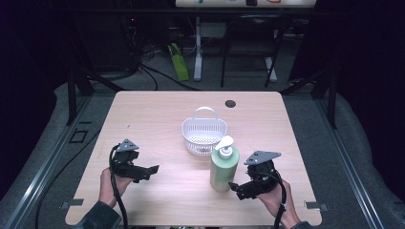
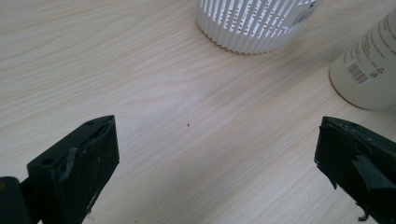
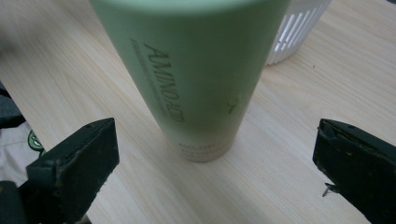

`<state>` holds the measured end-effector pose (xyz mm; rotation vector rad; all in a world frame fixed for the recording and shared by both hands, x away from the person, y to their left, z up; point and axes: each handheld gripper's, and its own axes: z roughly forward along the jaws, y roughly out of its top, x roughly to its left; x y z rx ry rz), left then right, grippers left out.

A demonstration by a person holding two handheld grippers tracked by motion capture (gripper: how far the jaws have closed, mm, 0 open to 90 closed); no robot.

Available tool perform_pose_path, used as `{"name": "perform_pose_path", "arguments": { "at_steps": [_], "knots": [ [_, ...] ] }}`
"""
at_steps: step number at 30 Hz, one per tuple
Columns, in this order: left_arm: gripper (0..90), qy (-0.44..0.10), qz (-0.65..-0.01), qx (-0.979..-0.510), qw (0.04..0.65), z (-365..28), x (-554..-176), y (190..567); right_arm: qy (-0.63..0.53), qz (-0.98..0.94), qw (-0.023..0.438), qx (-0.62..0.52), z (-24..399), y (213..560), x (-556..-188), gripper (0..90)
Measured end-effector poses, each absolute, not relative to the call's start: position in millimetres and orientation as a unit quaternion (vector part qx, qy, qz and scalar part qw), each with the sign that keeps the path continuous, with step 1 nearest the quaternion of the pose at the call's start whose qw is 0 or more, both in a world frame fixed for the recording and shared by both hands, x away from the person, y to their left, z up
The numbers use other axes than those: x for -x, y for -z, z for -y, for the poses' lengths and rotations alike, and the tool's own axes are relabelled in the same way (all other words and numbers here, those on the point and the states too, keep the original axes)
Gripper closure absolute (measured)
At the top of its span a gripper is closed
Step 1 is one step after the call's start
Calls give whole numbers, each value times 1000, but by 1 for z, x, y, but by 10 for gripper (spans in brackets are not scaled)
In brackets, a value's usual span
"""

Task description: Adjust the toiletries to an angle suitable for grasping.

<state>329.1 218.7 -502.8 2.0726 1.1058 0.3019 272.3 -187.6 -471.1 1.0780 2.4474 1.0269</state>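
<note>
A pale green pump bottle [image 1: 223,166] with a white pump head stands upright on the wooden table [image 1: 157,119], just in front of a white slotted basket [image 1: 204,133] with a handle. My right gripper [image 1: 237,187] sits low at the bottle's right, open, jaws spread wide with the bottle [image 3: 196,79] close ahead between them, untouched. My left gripper [image 1: 147,172] is open over bare wood at the left, pointing toward the bottle [image 2: 369,65] and the basket [image 2: 254,23]. Nothing is held.
A dark round grommet [image 1: 230,103] is set in the table near its far edge. Beyond the table are desk legs, cables and a green object [image 1: 178,62] on the floor. Metal rails run along both sides.
</note>
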Motion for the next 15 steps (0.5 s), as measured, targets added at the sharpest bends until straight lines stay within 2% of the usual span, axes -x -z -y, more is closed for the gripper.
{"name": "perform_pose_path", "arguments": {
  "at_steps": [15],
  "knots": [
    [0, -120, -432, -811, 377, -219, -328, 503, -395, -831, 159, -359, 166, 456, -280, 0]
  ]
}}
